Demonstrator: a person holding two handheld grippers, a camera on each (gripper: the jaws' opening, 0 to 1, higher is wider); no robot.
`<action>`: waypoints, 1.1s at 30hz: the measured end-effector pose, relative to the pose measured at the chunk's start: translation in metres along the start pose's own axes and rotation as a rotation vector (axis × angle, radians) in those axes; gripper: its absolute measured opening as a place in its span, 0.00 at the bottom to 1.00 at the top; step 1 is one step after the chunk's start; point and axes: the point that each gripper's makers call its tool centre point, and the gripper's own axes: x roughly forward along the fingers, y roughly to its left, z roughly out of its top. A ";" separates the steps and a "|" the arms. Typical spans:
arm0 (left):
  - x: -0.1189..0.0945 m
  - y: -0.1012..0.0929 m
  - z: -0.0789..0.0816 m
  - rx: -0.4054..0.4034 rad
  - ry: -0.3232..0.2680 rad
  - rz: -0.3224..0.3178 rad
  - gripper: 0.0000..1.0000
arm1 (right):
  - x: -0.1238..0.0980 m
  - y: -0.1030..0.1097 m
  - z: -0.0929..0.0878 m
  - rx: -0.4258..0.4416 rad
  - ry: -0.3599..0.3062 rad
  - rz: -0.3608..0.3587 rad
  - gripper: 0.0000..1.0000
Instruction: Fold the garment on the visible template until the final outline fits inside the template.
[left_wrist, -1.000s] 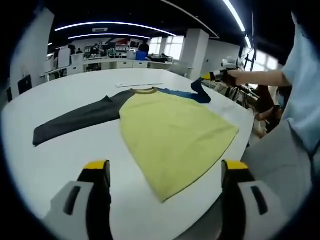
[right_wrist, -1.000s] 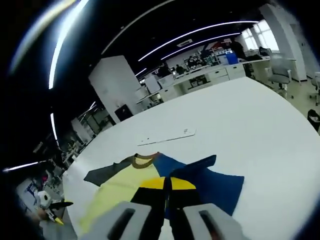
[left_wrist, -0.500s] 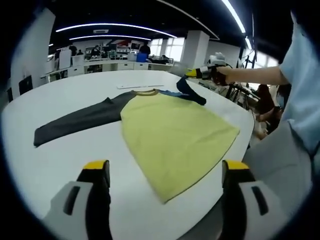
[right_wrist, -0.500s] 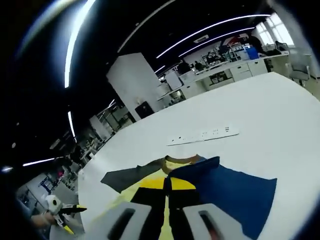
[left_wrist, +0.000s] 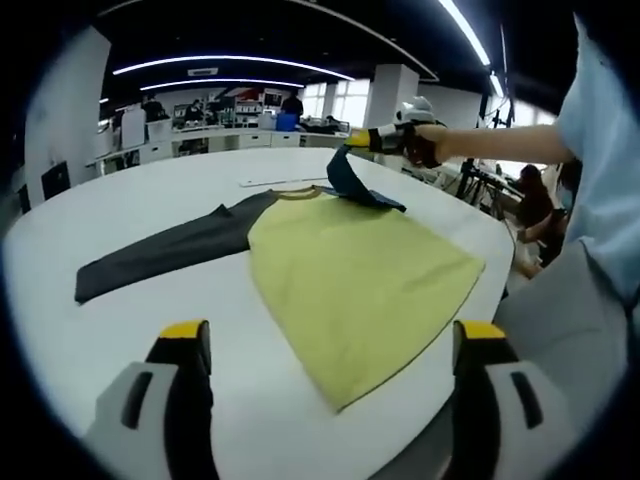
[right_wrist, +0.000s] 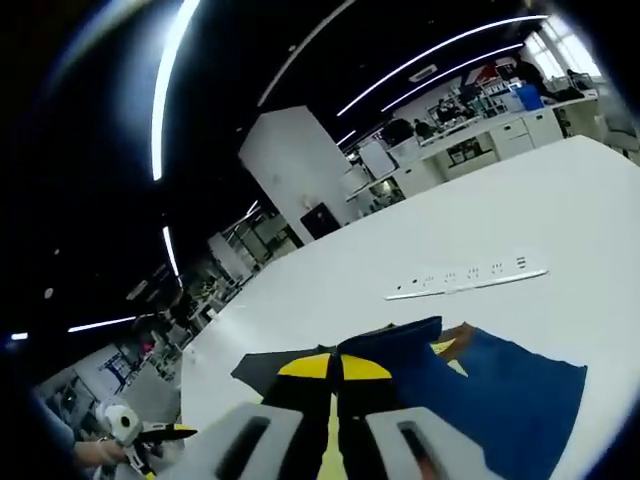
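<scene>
Yellow-bodied garment (left_wrist: 355, 280) is spread flat on the white table (left_wrist: 120, 330). Its blue sleeve (left_wrist: 350, 182) is lifted by the clenched right gripper (left_wrist: 380, 140), probably for folding inward. Left gripper (left_wrist: 320, 345) is held released, jaws apart, near the hem. No template outline can be discerned.

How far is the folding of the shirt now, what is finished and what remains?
Done: nothing is folded yet; the yellow body lies flat on the white table. In hand: the right gripper is shut on the blue sleeve, lifted above the shirt. Left: the grey sleeve lies spread out, and the left gripper is open, holding nothing.
</scene>
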 end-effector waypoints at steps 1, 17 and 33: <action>0.000 0.000 0.000 0.000 -0.001 -0.001 0.98 | 0.005 0.006 0.000 -0.001 0.002 0.013 0.00; 0.001 0.001 -0.002 -0.019 0.007 -0.003 0.95 | 0.082 0.046 -0.044 -0.053 0.101 0.083 0.00; 0.003 0.001 -0.004 -0.028 0.011 -0.006 0.94 | 0.121 0.038 -0.116 -0.078 0.272 0.068 0.00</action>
